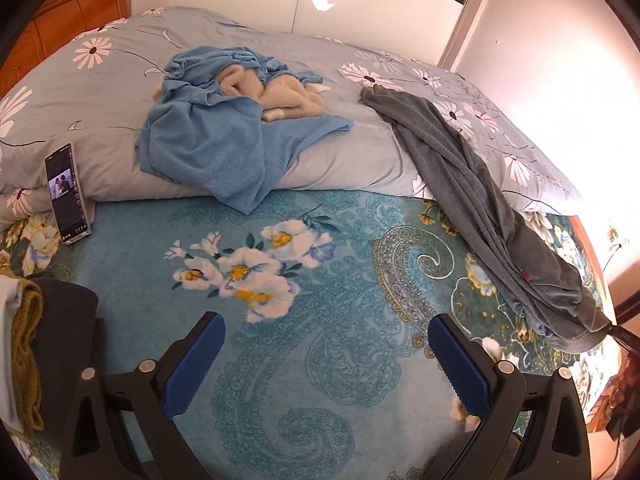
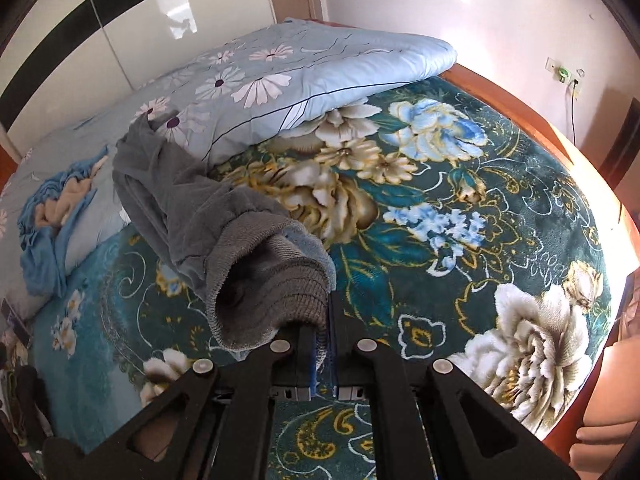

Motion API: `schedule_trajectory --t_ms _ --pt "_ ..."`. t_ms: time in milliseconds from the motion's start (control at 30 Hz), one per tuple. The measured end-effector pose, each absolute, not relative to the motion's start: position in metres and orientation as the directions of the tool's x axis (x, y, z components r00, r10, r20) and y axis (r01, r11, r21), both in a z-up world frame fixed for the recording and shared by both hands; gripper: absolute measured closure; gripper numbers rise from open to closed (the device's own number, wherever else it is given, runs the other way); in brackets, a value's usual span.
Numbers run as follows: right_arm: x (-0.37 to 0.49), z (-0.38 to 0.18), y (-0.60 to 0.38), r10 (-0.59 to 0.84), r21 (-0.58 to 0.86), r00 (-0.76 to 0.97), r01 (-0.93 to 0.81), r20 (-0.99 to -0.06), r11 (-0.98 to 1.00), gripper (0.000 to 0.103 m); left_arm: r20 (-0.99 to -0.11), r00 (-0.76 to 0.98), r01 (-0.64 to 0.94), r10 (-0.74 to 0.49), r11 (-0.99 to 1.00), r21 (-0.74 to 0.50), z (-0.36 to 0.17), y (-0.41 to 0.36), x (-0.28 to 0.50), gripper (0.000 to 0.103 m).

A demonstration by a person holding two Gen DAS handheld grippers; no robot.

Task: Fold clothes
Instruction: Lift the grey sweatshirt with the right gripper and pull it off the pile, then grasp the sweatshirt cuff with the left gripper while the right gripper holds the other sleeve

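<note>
We are early in the job: our right hand-held gripper [image 2: 325, 320] is clamped on the ribbed hem of the grey garment [image 1: 476, 196], which trails unfolded from the quilt [image 1: 120, 92] across the bed [image 1: 320, 340]. Our left hand-held gripper [image 1: 326, 356] hangs wide open, holding nothing. The blue top [image 1: 208, 136] and beige garment [image 1: 276, 94] lie crumpled on the quilt, unfolded.

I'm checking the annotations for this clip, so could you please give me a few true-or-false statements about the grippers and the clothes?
1. The right gripper is shut on the grey garment. True.
2. The left gripper holds the blue garment. False: it is open, holding nothing.
3. A phone leans against the quilt. True.
4. The grey garment lies neatly folded. False: it stretches out, bunched.
</note>
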State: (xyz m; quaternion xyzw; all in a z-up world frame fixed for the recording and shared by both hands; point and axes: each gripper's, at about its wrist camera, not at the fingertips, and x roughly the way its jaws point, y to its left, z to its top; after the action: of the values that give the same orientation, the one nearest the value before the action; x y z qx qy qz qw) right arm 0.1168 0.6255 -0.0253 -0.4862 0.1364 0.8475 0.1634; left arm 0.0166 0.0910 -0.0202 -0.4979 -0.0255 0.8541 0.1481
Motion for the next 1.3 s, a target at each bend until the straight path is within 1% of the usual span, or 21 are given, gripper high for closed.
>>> schedule_trajectory --t_ms 67,133,233,267,300,367,500,633,733,867,933,1033,1100,1133,1167,1233,1300 --pt "0.115 -0.024 0.620 0.194 -0.002 -0.441 -0.399 -0.876 -0.917 0.083 -0.842 -0.466 -0.219 0.271 -0.958 -0.188 -0.021 0.088 0.014 0.000" --pt "0.120 -0.010 0.616 0.229 -0.045 -0.444 -0.386 -0.866 -0.921 0.076 -0.843 -0.471 -0.211 0.258 -0.961 -0.176 -0.022 0.084 0.010 0.000" --pt "0.121 0.016 0.608 0.251 -0.071 -0.505 -0.348 -0.826 -0.935 0.061 -0.850 -0.474 -0.202 0.232 -0.968 -0.152 -0.031 0.080 0.002 0.000" --pt "0.111 0.022 0.604 0.258 -0.088 -0.519 -0.329 -0.815 -0.940 0.060 -0.851 -0.473 -0.199 0.227 -0.969 -0.148 -0.034 0.079 -0.001 0.000" --pt "0.100 0.026 0.599 0.260 -0.100 -0.533 -0.310 -0.805 -0.946 0.060 -0.853 -0.473 -0.194 0.222 -0.970 -0.145 -0.038 0.079 -0.004 0.000" --pt "0.058 0.023 0.586 0.206 -0.067 -0.557 -0.260 -0.804 -0.963 0.060 -0.859 -0.464 -0.188 0.215 -0.972 -0.142 -0.048 0.081 -0.011 0.000" --pt "-0.051 -0.009 0.551 0.043 0.055 -0.556 -0.159 -0.830 -0.986 0.060 -0.870 -0.451 -0.210 0.200 -0.971 -0.115 -0.065 0.088 -0.021 0.000" --pt "-0.151 -0.049 0.513 -0.012 0.078 -0.510 -0.108 -0.860 -0.991 0.060 -0.870 -0.459 -0.242 0.178 -0.968 -0.071 -0.078 0.095 -0.031 0.000" --pt "-0.207 -0.069 0.489 -0.003 0.052 -0.489 -0.088 -0.872 -0.995 0.060 -0.870 -0.458 -0.264 0.182 -0.963 -0.062 -0.088 0.099 -0.038 0.000" --pt "-0.257 -0.090 0.469 0.049 -0.022 -0.467 -0.063 -0.883 -0.998 0.060 -0.878 -0.441 -0.286 0.185 -0.957 -0.057 -0.104 0.103 -0.045 0.000" --pt "-0.274 -0.101 0.467 0.088 -0.059 -0.447 -0.078 -0.890 -0.995 0.060 -0.884 -0.429 -0.286 0.184 -0.956 -0.061 -0.111 0.103 -0.048 0.000" --pt "-0.287 -0.114 0.473 0.107 -0.057 -0.417 -0.129 -0.902 -0.990 0.060 -0.891 -0.418 -0.268 0.179 -0.961 -0.067 -0.117 0.095 -0.052 0.000" --pt "-0.291 -0.116 0.478 0.115 -0.053 -0.411 -0.159 -0.904 -0.986 0.072 -0.892 -0.417 -0.248 0.174 -0.966 -0.073 -0.118 0.089 -0.054 0.000" --pt "-0.292 -0.115 0.479 0.119 -0.052 -0.409 -0.170 -0.905 -0.984 0.086 -0.893 -0.416 -0.238 0.172 -0.968 -0.075 -0.118 0.085 -0.055 0.000" --pt "-0.291 -0.113 0.481 0.109 -0.040 -0.411 -0.173 -0.905 -0.984 0.094 -0.894 -0.415 -0.229 0.170 -0.970 -0.078 -0.118 0.082 -0.056 0.000" --pt "-0.286 -0.105 0.483 0.073 -0.002 -0.422 -0.168 -0.904 -0.986 0.098 -0.895 -0.414 -0.209 0.165 -0.974 -0.083 -0.119 0.075 -0.058 0.000" --pt "-0.277 -0.094 0.482 0.027 0.039 -0.441 -0.140 -0.897 -0.989 0.099 -0.892 -0.418 -0.185 0.170 -0.978 -0.099 -0.114 0.067 -0.059 0.000"
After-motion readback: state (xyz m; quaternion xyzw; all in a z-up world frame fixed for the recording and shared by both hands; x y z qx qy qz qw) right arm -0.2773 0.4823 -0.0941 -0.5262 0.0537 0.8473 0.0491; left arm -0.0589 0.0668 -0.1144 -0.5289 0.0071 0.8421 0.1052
